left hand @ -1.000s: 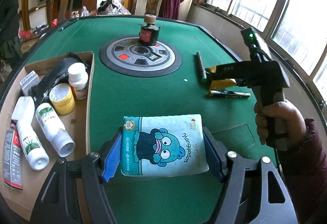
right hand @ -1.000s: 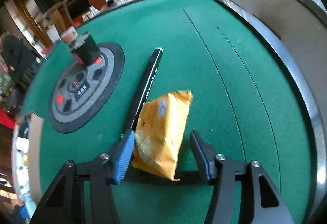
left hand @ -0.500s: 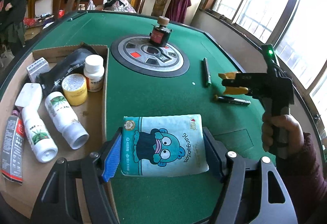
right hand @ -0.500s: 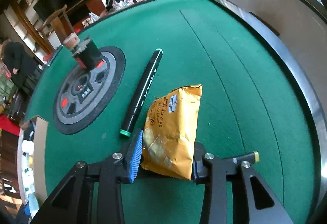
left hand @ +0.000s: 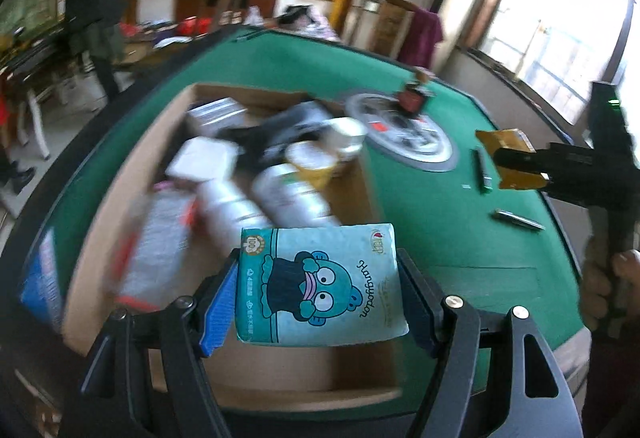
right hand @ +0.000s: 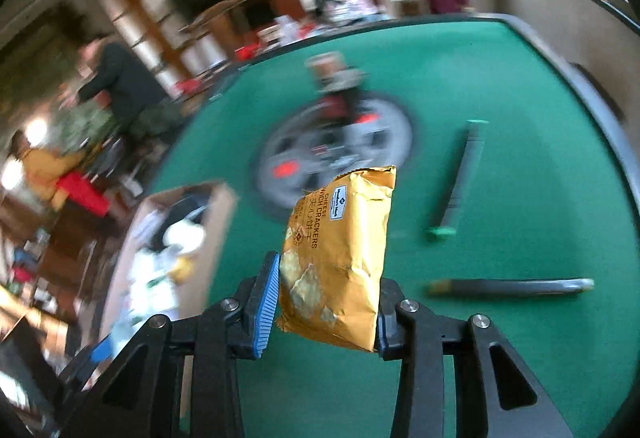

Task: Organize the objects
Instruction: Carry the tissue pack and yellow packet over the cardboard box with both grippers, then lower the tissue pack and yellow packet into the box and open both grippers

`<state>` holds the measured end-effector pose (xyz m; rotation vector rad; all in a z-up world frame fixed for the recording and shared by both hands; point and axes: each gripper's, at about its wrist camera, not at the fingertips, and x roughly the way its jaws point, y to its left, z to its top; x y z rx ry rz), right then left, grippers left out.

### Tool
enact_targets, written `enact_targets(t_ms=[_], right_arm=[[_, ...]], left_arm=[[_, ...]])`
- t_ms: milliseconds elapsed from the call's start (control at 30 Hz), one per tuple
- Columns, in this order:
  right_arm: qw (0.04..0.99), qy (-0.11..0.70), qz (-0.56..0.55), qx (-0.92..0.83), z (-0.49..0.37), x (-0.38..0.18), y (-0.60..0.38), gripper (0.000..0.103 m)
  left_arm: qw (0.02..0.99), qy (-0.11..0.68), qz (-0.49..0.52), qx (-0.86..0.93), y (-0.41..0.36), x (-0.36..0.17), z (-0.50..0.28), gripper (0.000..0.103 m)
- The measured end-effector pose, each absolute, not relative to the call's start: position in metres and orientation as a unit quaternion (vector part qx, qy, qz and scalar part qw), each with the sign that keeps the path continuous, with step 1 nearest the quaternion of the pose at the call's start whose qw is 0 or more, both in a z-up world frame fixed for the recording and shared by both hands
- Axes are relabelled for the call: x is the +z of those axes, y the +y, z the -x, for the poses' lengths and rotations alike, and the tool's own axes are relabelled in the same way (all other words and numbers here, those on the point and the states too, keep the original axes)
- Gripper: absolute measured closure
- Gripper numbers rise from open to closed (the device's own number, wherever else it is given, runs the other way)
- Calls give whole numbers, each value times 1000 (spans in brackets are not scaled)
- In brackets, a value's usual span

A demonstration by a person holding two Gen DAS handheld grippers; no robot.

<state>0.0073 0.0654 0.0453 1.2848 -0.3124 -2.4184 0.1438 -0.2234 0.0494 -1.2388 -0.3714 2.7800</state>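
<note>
While the left gripper (left hand: 318, 302) clenches a tissue pack (left hand: 320, 284) over the cardboard box (left hand: 132, 174), the right gripper's (right hand: 326, 308) jaws, just closed, grasp a cracker packet (right hand: 338, 258) above the table (right hand: 520, 86); next, each likely needs releasing into the box.

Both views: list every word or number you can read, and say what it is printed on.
"Hangyodon": tissue pack in the left gripper.
"100": round badge on that pack.
"CHEESE ... WICH CRACKERS": yellow cracker bag in the right gripper.
Small print on both, and labels on bottles in the cardboard box: too blurred.
</note>
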Motion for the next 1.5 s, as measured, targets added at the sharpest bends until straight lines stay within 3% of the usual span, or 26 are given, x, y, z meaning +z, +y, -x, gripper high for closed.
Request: enact_targets(t_ms=[333, 933, 1333, 1500], right_arm=[[312, -27, -484, -817, -35, 28, -63, 61], [275, 62, -509, -813, -18, 3, -116, 61], [312, 78, -533, -783, -28, -2, -140, 64], [310, 67, -541, -779, -25, -7, -139, 64]], left_arm=[[0, -100, 432, 897, -246, 25, -146, 32], [13, 38, 454, 890, -220, 12, -155, 31], [76, -138, 436, 886, -277, 25, -167, 30], [89, -172, 412, 890, -292, 35, -173, 29]])
